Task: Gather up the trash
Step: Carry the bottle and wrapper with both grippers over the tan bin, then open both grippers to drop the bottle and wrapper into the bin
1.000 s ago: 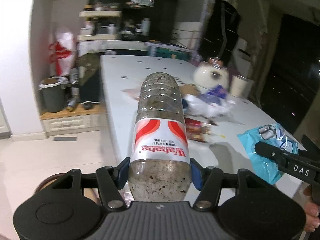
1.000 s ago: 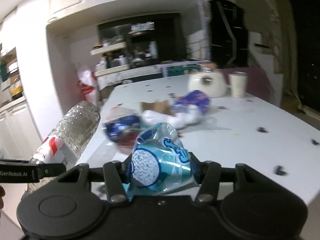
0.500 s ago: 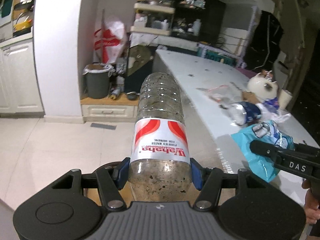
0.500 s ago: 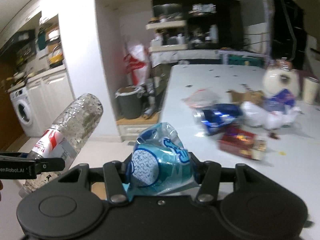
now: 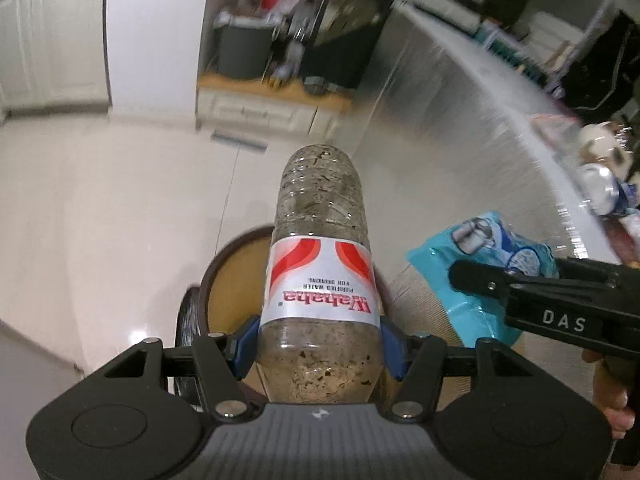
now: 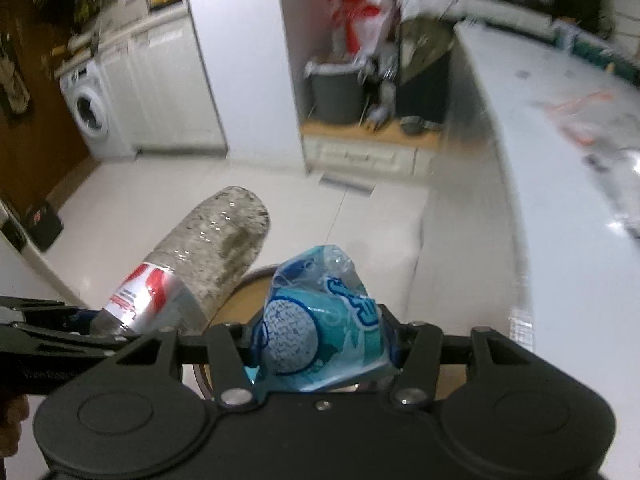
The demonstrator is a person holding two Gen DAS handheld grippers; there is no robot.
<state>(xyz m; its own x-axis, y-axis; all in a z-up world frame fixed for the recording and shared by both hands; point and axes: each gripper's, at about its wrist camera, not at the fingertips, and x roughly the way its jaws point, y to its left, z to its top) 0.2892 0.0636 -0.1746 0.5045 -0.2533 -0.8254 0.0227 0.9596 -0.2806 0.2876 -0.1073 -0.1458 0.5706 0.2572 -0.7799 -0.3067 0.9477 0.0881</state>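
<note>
Currently, both claws are carrying trash away from the tabletop (image 6: pixel 560 208) toward a round, dark-rimmed bin (image 5: pixel 236 280) on the floor. The left claw (image 5: pixel 318 344) is gripping a dirty plastic water bottle (image 5: pixel 320 240) across its lower body, pads pressing on both sides, with the closed end of the bottle pointing forward and down. The right claw (image 6: pixel 322 344) is clamping a crumpled blue plastic wrapper (image 6: pixel 320 320), which is bulging above the jaws. In the left wrist view the wrapper (image 5: pixel 484 264) is hanging just to the right of the bottle, and the bottle is overlapping the bin opening. In the right wrist view the bottle (image 6: pixel 208 268) is lying to the left of the wrapper, with the bin rim (image 6: pixel 256 274) showing between them. More trash, including a can (image 5: pixel 604 196), is lying on the tabletop at far right.

Step in hand, as judged: transport to the bin, close to release. The next move is calling for each item to be centred over the opening, then for the jaws to part so both drop inside. Whether the wrapper is over the opening cannot be told.
</note>
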